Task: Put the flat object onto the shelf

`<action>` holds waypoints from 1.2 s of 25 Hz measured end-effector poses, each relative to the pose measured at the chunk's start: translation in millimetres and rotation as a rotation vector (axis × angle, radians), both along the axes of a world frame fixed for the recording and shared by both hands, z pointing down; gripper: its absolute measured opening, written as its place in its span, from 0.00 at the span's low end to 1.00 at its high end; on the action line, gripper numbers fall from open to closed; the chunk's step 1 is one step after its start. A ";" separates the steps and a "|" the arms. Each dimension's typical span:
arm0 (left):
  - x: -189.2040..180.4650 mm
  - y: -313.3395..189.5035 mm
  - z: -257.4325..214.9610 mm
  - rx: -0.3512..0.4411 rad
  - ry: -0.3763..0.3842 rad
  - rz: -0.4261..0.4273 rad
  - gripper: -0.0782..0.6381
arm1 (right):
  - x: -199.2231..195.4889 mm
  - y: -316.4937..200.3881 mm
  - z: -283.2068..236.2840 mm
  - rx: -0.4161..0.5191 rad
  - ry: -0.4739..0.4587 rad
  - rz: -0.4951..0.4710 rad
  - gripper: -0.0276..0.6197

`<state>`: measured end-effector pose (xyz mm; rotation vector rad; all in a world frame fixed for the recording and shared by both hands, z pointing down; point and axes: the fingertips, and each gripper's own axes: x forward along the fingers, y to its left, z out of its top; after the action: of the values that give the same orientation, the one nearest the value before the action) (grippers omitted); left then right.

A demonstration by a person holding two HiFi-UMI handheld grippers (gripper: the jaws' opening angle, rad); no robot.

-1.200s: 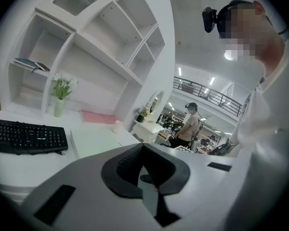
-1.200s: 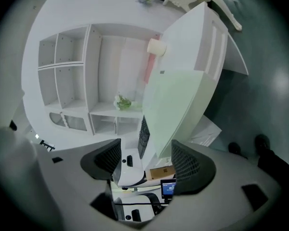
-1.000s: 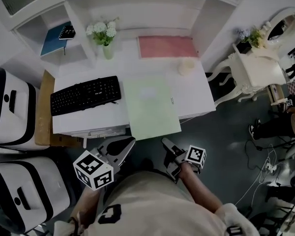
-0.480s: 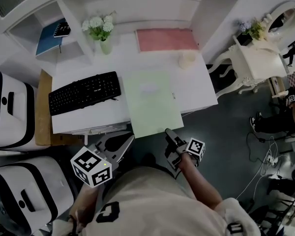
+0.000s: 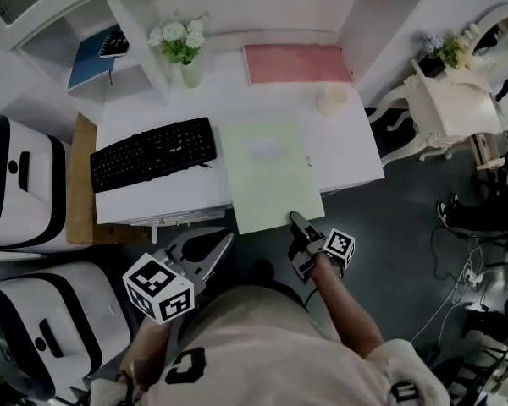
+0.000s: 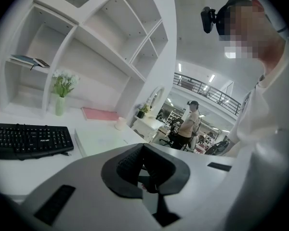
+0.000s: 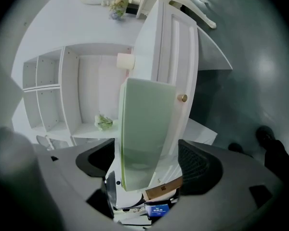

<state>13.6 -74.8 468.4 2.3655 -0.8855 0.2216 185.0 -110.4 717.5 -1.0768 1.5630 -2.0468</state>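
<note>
While your left gripper [image 5: 228, 241] has kept its place at the lower left of the head view, fingers pressed together on nothing, your right gripper [image 5: 298, 223] has come down and in toward the near end of the folder [image 5: 269, 172]. Its fingers have just been opening, and they now stand spread wide. In the right gripper view the folder's overhanging end sits between them, with a gap on each side, so neither of the pads [image 7: 198, 165] presses it yet. That puts you at the end of the approach, I'd judge: the pinch comes next, and nothing has been lifted. The folder lies flat on the desk [image 5: 349, 155], beside the keyboard [image 5: 152, 153], its near end jutting past the front edge, well apart from the shelf [image 5: 237, 13] at the top of the frame. It is a thin, pale green rectangle, matte, with a faint lighter patch near its middle; it looks light and likely to flex if held by one end. The pads are black and ribbed, which should help them bite on so slim an edge. The desk and the shelf are smooth white board, the shelf split into open boxes.
</note>
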 end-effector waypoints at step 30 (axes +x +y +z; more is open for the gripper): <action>-34.7 25.3 3.7 -0.015 -0.011 -0.107 0.13 | -7.6 -15.9 -0.1 0.198 -0.101 -0.039 0.53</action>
<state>-21.1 -49.5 472.1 2.2975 -1.0094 0.1975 177.4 -126.4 717.4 -0.8646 1.7045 -1.8915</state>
